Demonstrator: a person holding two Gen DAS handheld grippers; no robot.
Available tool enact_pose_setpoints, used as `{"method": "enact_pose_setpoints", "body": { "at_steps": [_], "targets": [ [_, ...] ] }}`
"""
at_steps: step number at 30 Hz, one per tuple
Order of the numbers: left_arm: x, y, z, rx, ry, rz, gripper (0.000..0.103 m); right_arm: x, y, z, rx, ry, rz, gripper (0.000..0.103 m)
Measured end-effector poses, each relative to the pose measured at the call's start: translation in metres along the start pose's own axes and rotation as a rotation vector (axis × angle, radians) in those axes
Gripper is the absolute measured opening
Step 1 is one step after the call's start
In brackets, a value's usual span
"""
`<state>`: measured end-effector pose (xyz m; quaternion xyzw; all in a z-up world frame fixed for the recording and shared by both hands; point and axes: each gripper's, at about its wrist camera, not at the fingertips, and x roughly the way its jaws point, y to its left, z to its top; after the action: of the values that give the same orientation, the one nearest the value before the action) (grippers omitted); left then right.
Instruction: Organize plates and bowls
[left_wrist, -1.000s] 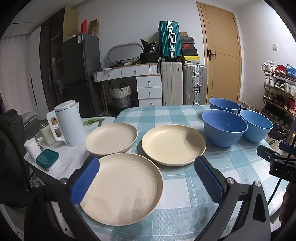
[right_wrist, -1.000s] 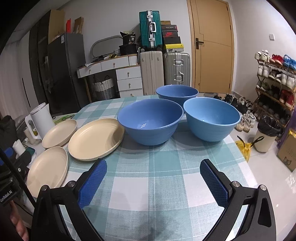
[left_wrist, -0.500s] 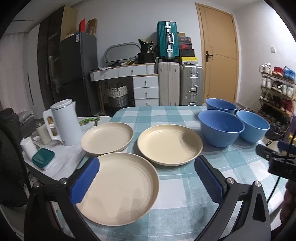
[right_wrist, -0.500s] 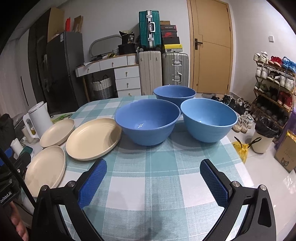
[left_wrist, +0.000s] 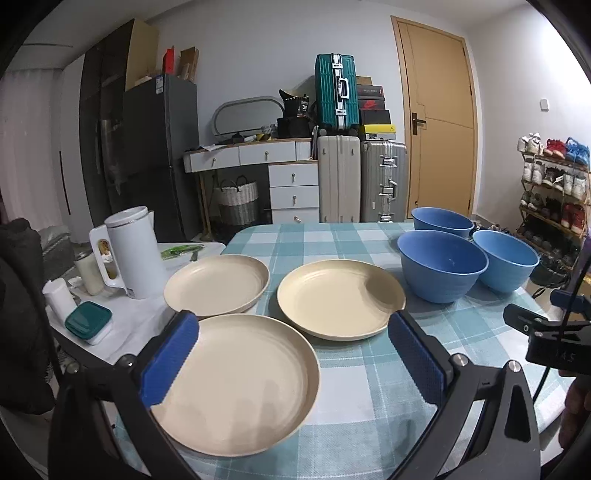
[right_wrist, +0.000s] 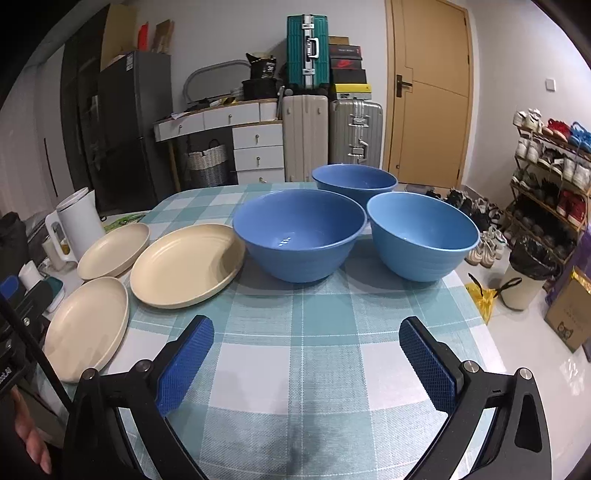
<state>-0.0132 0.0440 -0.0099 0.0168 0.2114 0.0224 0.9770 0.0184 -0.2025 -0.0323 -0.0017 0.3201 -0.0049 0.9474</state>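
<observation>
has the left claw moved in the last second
Yes, slightly. In the left wrist view the near plate, the bowls and the door all slid left, so the open left claw swung a little right.

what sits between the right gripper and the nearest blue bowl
Nothing: in the right wrist view only bare teal-and-white checked tablecloth lies between the open right gripper and the nearest round blue bowl.

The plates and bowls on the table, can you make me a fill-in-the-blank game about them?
1. The table holds ___ cream plates.
2. The bowls are all coloured ___.
3. The left gripper hovers over the nearest plate with its jaws ___.
4. The white kettle stands on the ___ side of the plates.

Missing words: three; blue; open; left
</observation>
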Motion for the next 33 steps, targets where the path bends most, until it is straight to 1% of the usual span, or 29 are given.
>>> {"method": "enact_pose_setpoints", "body": {
  "at_steps": [5,6,10,16,22,25,28,33],
  "targets": [
    [-0.0009,0.0005,-0.0005,0.004,-0.022,0.025,0.103,-0.0006,0.0011,-0.0004,0.004,-0.003,0.000,0.103],
    [-0.0006,0.0007,-0.0001,0.011,-0.023,0.043,0.103,-0.0009,0.0007,-0.0004,0.009,-0.006,0.001,0.103],
    [0.0028,0.0019,0.0002,0.020,-0.009,0.063,0.103,-0.0008,-0.0010,-0.0006,0.021,-0.008,-0.009,0.103],
    [0.0043,0.0037,0.0001,0.012,0.000,0.036,0.103,-0.0012,-0.0010,-0.0005,0.021,-0.007,-0.015,0.102],
    [0.0082,-0.0017,0.0001,0.023,0.045,-0.035,0.103,-0.0004,-0.0031,-0.0004,0.030,0.000,-0.021,0.101],
    [0.0053,-0.0043,0.0004,0.035,0.038,-0.025,0.103,0.0000,-0.0031,-0.0008,0.035,0.004,-0.015,0.097],
    [0.0051,-0.0045,0.0006,0.039,0.040,-0.022,0.103,0.0000,-0.0025,-0.0015,0.033,0.003,-0.015,0.097],
    [0.0045,0.0026,0.0027,0.015,0.052,-0.005,0.103,-0.0008,0.0023,-0.0018,0.018,-0.003,-0.009,0.097]
  ]
}}
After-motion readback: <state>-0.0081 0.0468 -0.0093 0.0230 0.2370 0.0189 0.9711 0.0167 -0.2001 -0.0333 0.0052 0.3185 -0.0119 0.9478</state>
